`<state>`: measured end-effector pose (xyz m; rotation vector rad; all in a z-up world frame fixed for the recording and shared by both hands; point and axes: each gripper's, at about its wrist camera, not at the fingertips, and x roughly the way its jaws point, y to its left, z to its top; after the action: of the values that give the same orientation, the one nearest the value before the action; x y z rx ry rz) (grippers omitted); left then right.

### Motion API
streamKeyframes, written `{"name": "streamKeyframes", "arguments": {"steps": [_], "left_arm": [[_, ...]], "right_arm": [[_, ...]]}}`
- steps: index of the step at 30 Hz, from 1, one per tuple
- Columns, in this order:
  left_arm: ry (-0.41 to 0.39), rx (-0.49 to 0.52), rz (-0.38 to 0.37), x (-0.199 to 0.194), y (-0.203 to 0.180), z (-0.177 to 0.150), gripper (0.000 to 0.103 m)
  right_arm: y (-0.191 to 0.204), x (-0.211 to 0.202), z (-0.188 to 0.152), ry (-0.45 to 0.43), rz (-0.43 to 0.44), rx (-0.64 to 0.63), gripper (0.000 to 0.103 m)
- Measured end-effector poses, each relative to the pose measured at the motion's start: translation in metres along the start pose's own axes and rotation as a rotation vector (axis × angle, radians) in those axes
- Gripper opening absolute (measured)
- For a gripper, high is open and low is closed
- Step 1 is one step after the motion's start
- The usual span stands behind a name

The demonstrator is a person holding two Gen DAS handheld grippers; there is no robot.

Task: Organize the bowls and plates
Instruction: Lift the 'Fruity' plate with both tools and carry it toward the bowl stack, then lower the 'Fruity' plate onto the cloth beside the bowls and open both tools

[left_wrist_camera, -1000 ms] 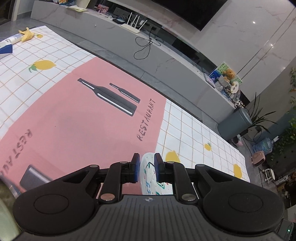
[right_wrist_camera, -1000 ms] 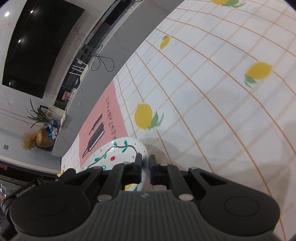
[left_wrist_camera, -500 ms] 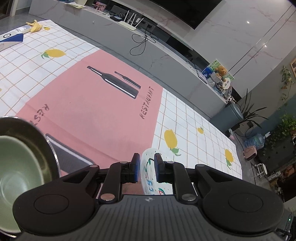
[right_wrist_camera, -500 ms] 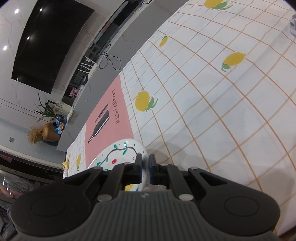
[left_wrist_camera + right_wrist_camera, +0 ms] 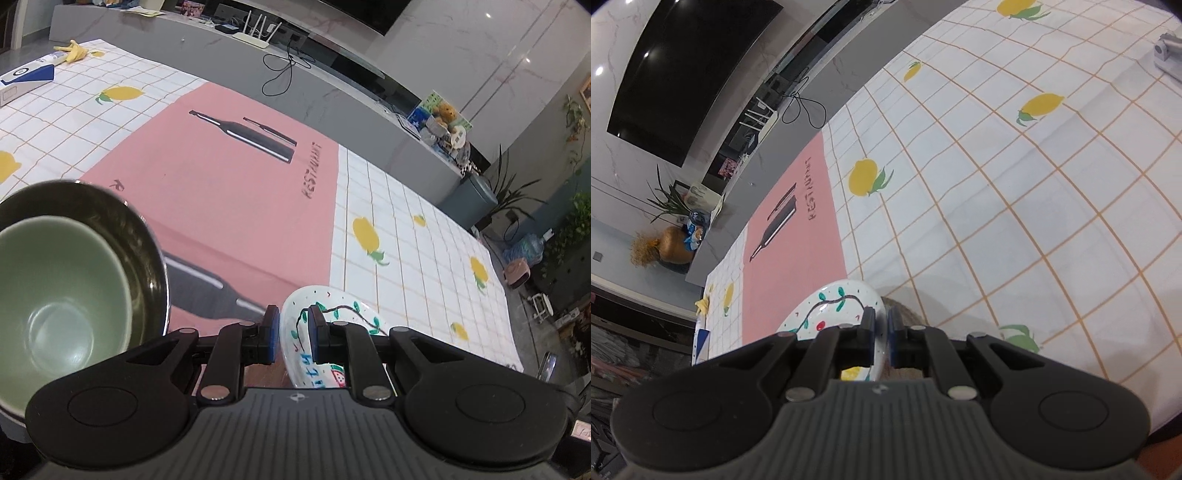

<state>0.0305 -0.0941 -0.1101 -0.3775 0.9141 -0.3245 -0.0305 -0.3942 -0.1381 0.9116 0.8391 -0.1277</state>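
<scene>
My left gripper (image 5: 291, 314) is shut on the rim of a white painted dish (image 5: 340, 306) with green vines, blue lettering and a watermelon slice, held tilted above the tablecloth. To its left stands a steel bowl (image 5: 136, 236) with a green bowl (image 5: 55, 302) nested inside. In the right wrist view, my right gripper (image 5: 881, 317) is shut on the rim of a white plate (image 5: 834, 302) painted with a vine and red berries, held over the lemon-print cloth. The near part of each dish is hidden behind the gripper body.
A pink placemat (image 5: 229, 184) with bottle prints lies on the lemon tablecloth (image 5: 1015, 221). A blue-and-white box (image 5: 22, 79) and a banana peel (image 5: 72, 50) sit at the far left. A metal object (image 5: 1167, 51) shows at the cloth's far right. A grey bench (image 5: 332, 74) runs behind.
The left gripper has shifted with its dish, bringing the steel bowl and the green bowl into view at the left. The right gripper has moved with its plate; the metal object has appeared.
</scene>
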Motion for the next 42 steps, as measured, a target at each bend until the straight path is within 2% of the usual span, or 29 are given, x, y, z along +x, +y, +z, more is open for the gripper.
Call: {"name": "streamKeyframes", "arguments": {"steps": [6, 16, 32, 37, 42], "left_arm": [[0.041, 0.01, 0.006, 0.004, 0.002, -0.013, 0.018], [0.038, 0.063, 0.026, 0.008, 0.0, -0.019, 0.018], [0.046, 0.104, 0.066, 0.013, -0.003, -0.025, 0.018], [0.047, 0.105, 0.068, 0.013, -0.003, -0.025, 0.018], [0.048, 0.102, 0.074, 0.013, -0.003, -0.025, 0.018]], "right_arm": [[0.001, -0.002, -0.007, -0.017, -0.06, -0.034, 0.005], [0.01, 0.003, -0.015, -0.02, -0.147, -0.123, 0.007], [0.022, 0.009, -0.023, -0.024, -0.212, -0.229, 0.011], [0.022, 0.014, -0.025, -0.004, -0.227, -0.233, 0.015], [0.019, 0.013, -0.023, 0.002, -0.191, -0.197, 0.027]]}}
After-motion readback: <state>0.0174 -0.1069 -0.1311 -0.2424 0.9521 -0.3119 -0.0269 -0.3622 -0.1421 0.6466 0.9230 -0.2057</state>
